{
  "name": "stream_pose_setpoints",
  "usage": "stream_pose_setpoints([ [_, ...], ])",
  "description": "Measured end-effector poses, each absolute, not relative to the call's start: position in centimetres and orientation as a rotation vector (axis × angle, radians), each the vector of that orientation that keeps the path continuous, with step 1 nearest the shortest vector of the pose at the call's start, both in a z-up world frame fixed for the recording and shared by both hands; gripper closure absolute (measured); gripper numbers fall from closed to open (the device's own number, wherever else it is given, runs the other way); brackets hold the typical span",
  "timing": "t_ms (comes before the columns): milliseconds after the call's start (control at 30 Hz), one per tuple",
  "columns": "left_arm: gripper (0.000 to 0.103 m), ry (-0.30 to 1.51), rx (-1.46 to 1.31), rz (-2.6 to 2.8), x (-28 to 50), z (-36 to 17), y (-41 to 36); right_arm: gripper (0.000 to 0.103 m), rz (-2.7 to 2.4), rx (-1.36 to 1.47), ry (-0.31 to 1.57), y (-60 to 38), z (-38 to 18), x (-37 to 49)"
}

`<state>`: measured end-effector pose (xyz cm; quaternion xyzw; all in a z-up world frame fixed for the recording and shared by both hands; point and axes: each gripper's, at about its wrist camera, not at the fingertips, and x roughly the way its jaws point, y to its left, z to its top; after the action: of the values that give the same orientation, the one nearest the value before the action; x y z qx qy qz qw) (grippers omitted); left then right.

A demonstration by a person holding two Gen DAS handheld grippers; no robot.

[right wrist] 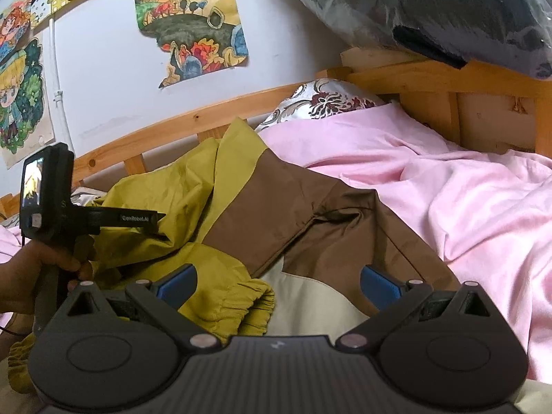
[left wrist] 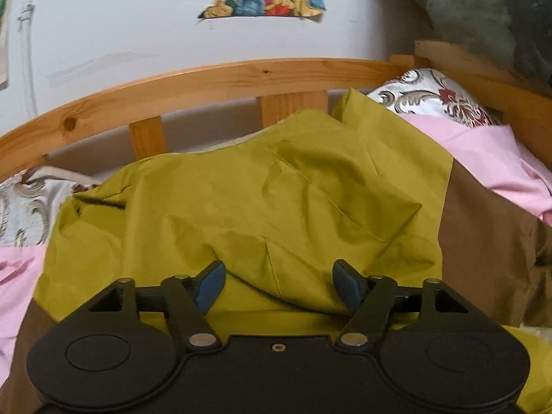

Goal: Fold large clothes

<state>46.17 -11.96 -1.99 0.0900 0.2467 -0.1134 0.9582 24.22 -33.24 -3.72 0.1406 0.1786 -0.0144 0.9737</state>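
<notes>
A large jacket in olive-yellow, brown and cream lies crumpled on a bed. In the left wrist view its olive part (left wrist: pixel 248 203) fills the middle, with a brown panel (left wrist: pixel 483 241) at the right. My left gripper (left wrist: pixel 277 284) is open just above the olive fabric, holding nothing. In the right wrist view the brown panel (right wrist: pixel 310 220), an olive sleeve with a gathered cuff (right wrist: pixel 238 300) and a cream panel (right wrist: pixel 310 303) lie under my right gripper (right wrist: pixel 276 286), which is open and empty. The left gripper's body (right wrist: pixel 45 200) shows at the left, in a hand.
A pink sheet (right wrist: pixel 448 189) covers the bed. A patterned pillow (right wrist: pixel 321 100) lies by the wooden bed rail (left wrist: pixel 207 82). A wooden headboard (right wrist: pixel 483 103) stands at the right with a dark plastic-wrapped bundle (right wrist: pixel 431 10) on top. Drawings (right wrist: pixel 193 24) hang on the wall.
</notes>
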Motion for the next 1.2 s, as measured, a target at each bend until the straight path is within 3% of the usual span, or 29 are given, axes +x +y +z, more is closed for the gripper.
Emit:
stream_pose_setpoints([
  [167,0.020,0.471,0.200,-0.199,43.8,0.0,-12.1,0.000,-0.019,0.270,0.346,-33.0,-3.0,23.3],
  [300,0.006,0.457,0.184,-0.168,41.0,2.1,-12.1,0.000,0.003,0.246,0.330,-32.8,-2.0,22.4],
  [433,0.001,0.440,0.206,-0.151,37.3,3.9,-12.1,0.000,0.040,0.213,0.325,-32.6,-0.8,21.1],
  [833,0.001,0.544,0.173,-0.247,21.8,2.9,-9.6,0.000,0.276,0.084,0.604,-34.3,-0.1,15.8],
  [1200,0.001,0.622,0.330,-0.535,11.9,-1.4,-10.1,0.000,0.493,-0.564,0.667,-28.6,-4.7,7.7],
])
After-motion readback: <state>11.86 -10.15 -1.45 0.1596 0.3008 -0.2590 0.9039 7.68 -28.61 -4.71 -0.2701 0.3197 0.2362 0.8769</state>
